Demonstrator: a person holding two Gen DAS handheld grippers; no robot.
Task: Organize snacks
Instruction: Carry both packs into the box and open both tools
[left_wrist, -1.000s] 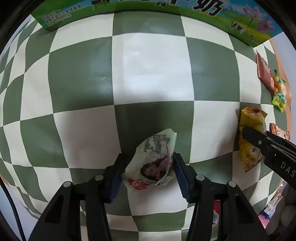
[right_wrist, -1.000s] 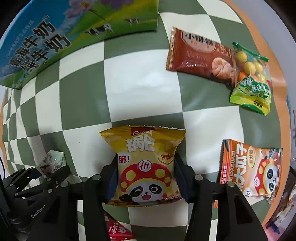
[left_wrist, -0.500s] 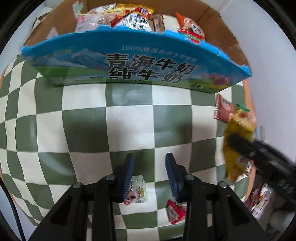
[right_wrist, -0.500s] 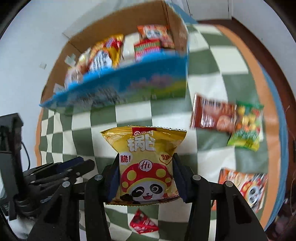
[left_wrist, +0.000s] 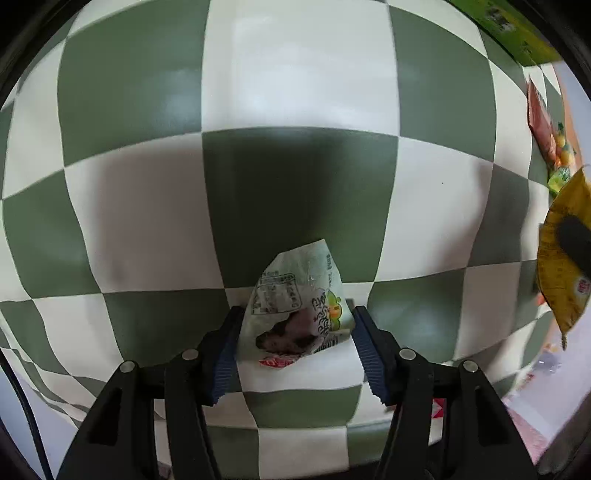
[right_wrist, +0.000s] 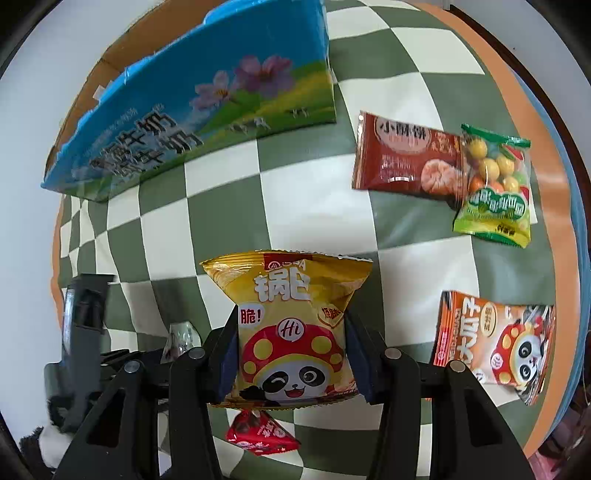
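Observation:
A small pale green snack packet (left_wrist: 295, 302) lies on the green-and-white checked cloth (left_wrist: 295, 74), between the fingers of my left gripper (left_wrist: 295, 336). Its jaws are opening and stand close on either side of the packet without squeezing it. My right gripper (right_wrist: 291, 350) is shut on a yellow panda snack bag (right_wrist: 288, 321), held upright above the cloth. That bag (left_wrist: 565, 258) also shows at the right edge of the left wrist view. The blue milk carton box (right_wrist: 192, 122) that holds snacks stands at the back left.
On the cloth to the right lie a red-brown pastry packet (right_wrist: 406, 162), a green candy bag (right_wrist: 495, 195) and an orange panda bag (right_wrist: 495, 343). A small red packet (right_wrist: 258, 432) lies under the yellow bag. The table's orange rim (right_wrist: 554, 184) curves along the right.
My left gripper, raised with narrow jaws half a second ago, has come back down around the pale packet with wider jaws. My right gripper lifted the yellow bag off the cloth.

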